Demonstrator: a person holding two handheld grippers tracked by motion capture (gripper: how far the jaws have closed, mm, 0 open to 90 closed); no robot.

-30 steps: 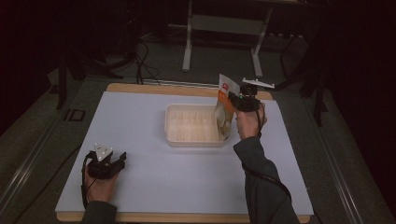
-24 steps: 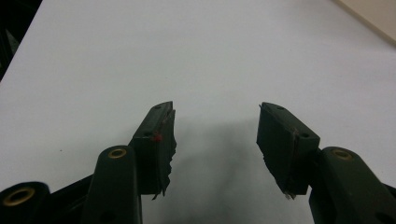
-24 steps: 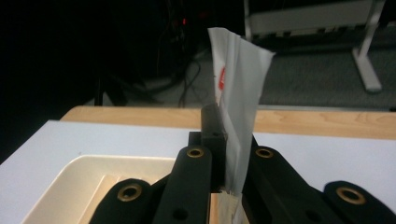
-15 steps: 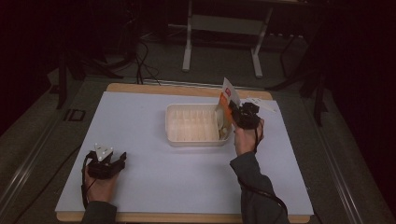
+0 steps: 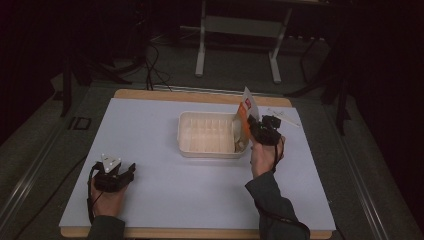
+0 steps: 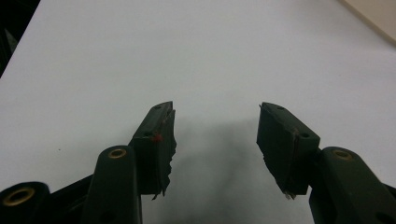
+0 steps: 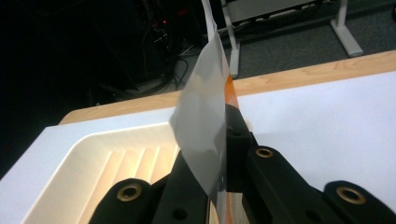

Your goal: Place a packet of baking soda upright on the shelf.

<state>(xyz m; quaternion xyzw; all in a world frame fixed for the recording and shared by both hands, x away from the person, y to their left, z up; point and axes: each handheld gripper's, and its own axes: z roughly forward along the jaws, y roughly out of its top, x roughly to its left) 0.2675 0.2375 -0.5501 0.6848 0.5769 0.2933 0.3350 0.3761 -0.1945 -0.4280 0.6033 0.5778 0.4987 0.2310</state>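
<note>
A shallow cream plastic tray [image 5: 206,133] with a ribbed floor sits at the middle of the white table. My right gripper [image 5: 252,128] is shut on an orange and white packet [image 5: 244,117] that stands upright at the tray's right end. In the right gripper view the packet [image 7: 204,116] rises between the closed jaws, with the tray [image 7: 116,158] below and to the left. My left gripper [image 5: 131,170] rests near the table's front left corner, open. In the left gripper view its fingers [image 6: 156,135] are spread wide over bare white table, nothing between them.
A thin white strip [image 5: 284,116] lies on the table behind the right gripper. The table's wooden edge [image 5: 200,95] runs along the back. Beyond it stand a metal frame [image 5: 237,30] and cables on a dark floor.
My right gripper has come toward the person and lowered slightly with the packet, now at the tray's right end. The left gripper has not moved.
</note>
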